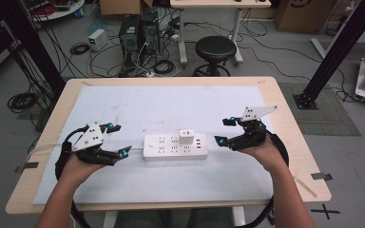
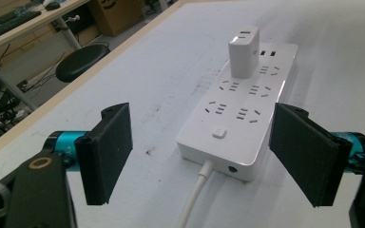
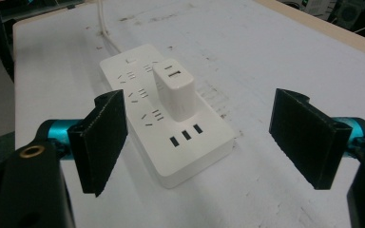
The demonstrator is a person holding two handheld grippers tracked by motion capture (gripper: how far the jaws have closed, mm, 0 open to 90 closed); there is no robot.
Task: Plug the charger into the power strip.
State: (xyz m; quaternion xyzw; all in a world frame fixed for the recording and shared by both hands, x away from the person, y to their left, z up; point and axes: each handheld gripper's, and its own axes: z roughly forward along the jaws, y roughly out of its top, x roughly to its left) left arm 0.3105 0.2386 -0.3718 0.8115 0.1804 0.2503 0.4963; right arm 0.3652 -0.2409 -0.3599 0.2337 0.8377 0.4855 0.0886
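Note:
A white power strip (image 1: 175, 146) lies on the white mat in the middle of the table, with a white charger block (image 1: 187, 137) plugged upright into its right part. My left gripper (image 1: 120, 141) hovers just left of the strip, jaws wide open and empty. In the left gripper view the strip (image 2: 240, 111) lies ahead between the jaws, its cable (image 2: 196, 197) running toward me. My right gripper (image 1: 224, 131) is open and empty just right of the strip. In the right gripper view the charger (image 3: 173, 89) stands on the strip (image 3: 171, 118) ahead.
The white mat (image 1: 171, 107) covers most of the wooden table (image 1: 290, 137). Beyond the far edge stand a black stool (image 1: 215, 50), computer towers and tangled cables on the floor. A black frame post (image 1: 342, 42) rises at the right.

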